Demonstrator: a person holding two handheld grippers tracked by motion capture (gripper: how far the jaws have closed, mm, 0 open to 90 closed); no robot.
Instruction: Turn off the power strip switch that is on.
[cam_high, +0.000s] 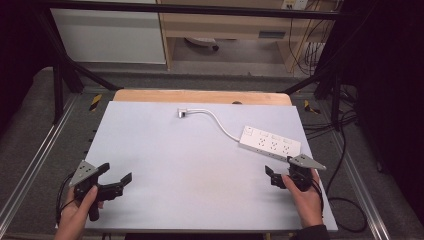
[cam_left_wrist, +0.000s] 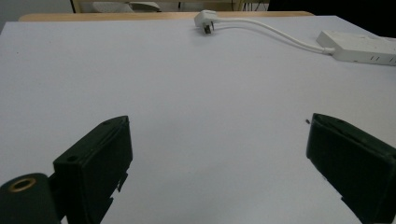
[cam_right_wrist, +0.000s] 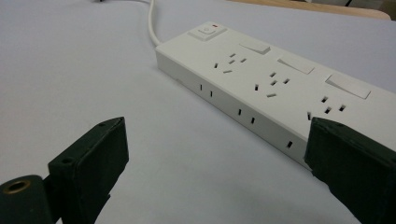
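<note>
A white power strip (cam_high: 270, 142) lies flat at the right of the pale table top (cam_high: 175, 165). Its white cable (cam_high: 216, 120) curves back to a plug (cam_high: 182, 113) near the far middle. My right gripper (cam_high: 281, 169) stands open just in front of the strip's near end, nothing between its jaws. In the right gripper view the strip (cam_right_wrist: 261, 79) lies close ahead, and my right gripper (cam_right_wrist: 217, 135) has one jaw in front of the strip's near edge. My left gripper (cam_high: 117, 172) is open at the front left, far from the strip (cam_left_wrist: 359, 46) and the plug (cam_left_wrist: 205, 18).
A wooden strip (cam_high: 200, 96) borders the table's far edge. Black frame bars (cam_high: 60, 55) rise at both back corners, and loose cables (cam_high: 345, 200) lie on the floor to the right. A hand (cam_high: 307, 200) holds each gripper at the front edge.
</note>
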